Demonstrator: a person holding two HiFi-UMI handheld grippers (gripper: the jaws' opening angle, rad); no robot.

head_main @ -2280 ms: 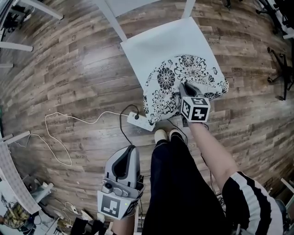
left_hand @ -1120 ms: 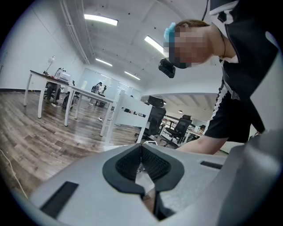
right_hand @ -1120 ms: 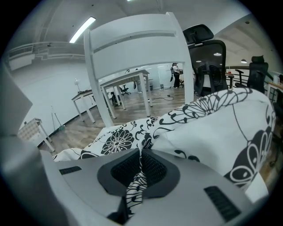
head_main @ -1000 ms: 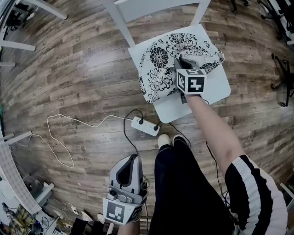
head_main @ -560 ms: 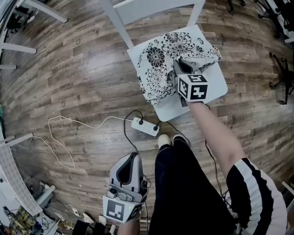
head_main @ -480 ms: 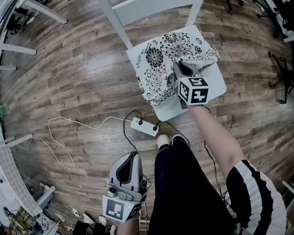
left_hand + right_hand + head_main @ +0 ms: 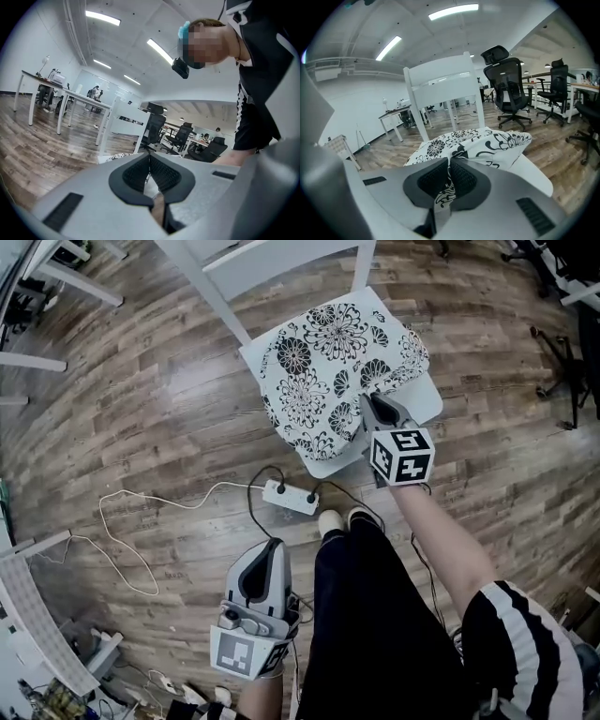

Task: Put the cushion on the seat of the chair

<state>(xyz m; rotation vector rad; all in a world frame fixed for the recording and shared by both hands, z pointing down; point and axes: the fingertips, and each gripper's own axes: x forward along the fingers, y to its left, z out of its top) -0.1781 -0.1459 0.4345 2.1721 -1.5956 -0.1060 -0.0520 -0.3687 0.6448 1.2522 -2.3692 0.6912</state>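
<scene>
Right gripper is clamped tight on a pinch of fabric at the near edge of the floral cushion. The cushion spreads away from those jaws toward the backrest, lying on the white chair seat with bare strips of seat showing along the near and right sides. Left gripper hangs closed and empty by the person's leg, well apart from the chair, so any final nudge or let-go looks like the right hand's job.
</scene>
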